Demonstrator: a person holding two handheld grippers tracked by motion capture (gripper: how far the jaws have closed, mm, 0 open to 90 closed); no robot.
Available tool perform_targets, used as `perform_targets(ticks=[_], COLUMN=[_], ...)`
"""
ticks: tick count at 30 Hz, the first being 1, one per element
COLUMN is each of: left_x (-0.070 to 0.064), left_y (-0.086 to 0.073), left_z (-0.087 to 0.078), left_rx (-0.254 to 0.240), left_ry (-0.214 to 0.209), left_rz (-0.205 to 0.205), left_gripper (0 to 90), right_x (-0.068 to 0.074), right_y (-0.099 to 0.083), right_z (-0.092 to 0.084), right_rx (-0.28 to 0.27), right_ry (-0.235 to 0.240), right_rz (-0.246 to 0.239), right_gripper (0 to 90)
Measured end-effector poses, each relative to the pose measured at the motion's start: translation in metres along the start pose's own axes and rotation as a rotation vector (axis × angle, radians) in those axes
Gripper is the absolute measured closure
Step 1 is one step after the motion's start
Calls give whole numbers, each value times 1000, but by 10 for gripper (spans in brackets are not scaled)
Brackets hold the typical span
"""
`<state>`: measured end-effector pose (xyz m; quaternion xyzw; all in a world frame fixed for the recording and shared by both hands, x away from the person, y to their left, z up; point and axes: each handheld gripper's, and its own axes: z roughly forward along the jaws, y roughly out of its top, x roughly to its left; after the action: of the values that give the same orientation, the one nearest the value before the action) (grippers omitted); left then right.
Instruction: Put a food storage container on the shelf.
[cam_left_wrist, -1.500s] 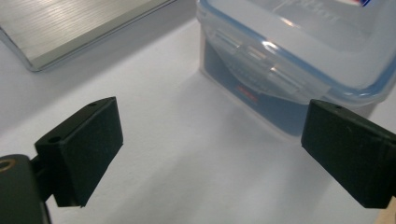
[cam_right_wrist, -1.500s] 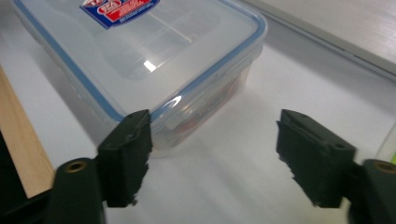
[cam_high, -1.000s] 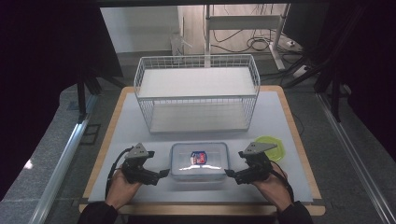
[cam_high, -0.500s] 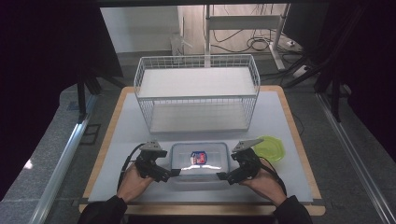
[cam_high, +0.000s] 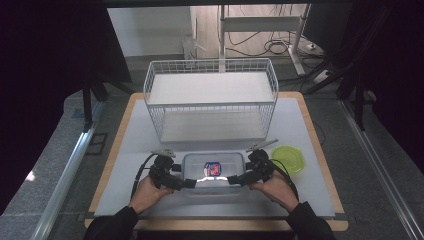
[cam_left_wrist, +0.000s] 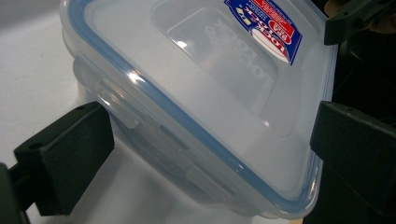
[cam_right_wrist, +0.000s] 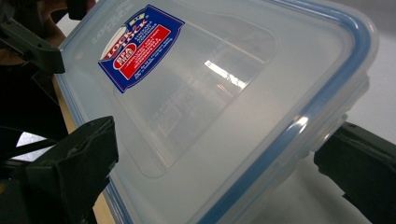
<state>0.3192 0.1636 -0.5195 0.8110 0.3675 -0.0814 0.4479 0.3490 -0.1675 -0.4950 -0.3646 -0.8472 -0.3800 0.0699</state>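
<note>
A clear plastic container (cam_high: 214, 170) with a blue-sealed lid and a red and blue label lies flat on the white mat near the table's front. My left gripper (cam_high: 188, 183) is at its front left corner. In the left gripper view the container (cam_left_wrist: 210, 84) sits between the wide-set jaws of that gripper (cam_left_wrist: 210, 154). My right gripper (cam_high: 233, 180) is at the front right corner. Its jaws have just been opening, and the lid's corner (cam_right_wrist: 233, 93) lies between them (cam_right_wrist: 212, 168). I see no firm pinch on either side.
A white wire basket (cam_high: 210, 105) with a shelf stands behind the container. A green round lid (cam_high: 289, 159) lies to the right of my right hand. The opposite gripper's jaw shows far off (cam_left_wrist: 355, 18) (cam_right_wrist: 32, 44). The table's wooden edge (cam_high: 320, 225) runs close in front.
Both hands have moved inward toward the container and slightly down. The jaws now straddle its two front corners instead of standing beside it.
</note>
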Motion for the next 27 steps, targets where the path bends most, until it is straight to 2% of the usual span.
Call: perform_targets(ticks=[5,8,9,11,15,17,18,19,20,22,23,27], left_x=[-9,-11,-11,-14,-22,-24,-24,-23,-23,-22,-22,-19], left_y=[-1,-4,-5,-9,-19,-21,-22,-24,-24,-25,-26,-27], left_z=[-6,-12,-14,-17,-24,-27,-28,-31,-31,-32,-32,-34], left_rx=[10,-7,-17,-32,-60,-77,-85,-104,-104,-123,-128,-147], left_ry=[32,40,40,35,40,43,41,28,28,14,11,-16], left_rz=[22,31,33,40,42,37,29,7,7,-19,-26,-60], left_gripper=[51,117,171,187,287,356,356,401,415,443,450,478], right_x=[4,7,9,10,8,9,9,11,11,10,9,10], right_y=[-1,-5,-8,-11,-19,-24,-24,-25,-26,-27,-30,-32], right_z=[-8,-14,-17,-19,-30,-35,-35,-37,-38,-39,-40,-40], right_rx=[2,-1,-3,-4,-63,-90,-90,-98,-105,-114,-129,-142], right_ry=[-14,-15,-12,-8,23,34,34,31,34,41,53,52], right_rz=[4,1,-4,-3,33,46,46,53,62,70,90,102], right_gripper=[102,151,186,205,365,421,421,445,466,476,491,500])
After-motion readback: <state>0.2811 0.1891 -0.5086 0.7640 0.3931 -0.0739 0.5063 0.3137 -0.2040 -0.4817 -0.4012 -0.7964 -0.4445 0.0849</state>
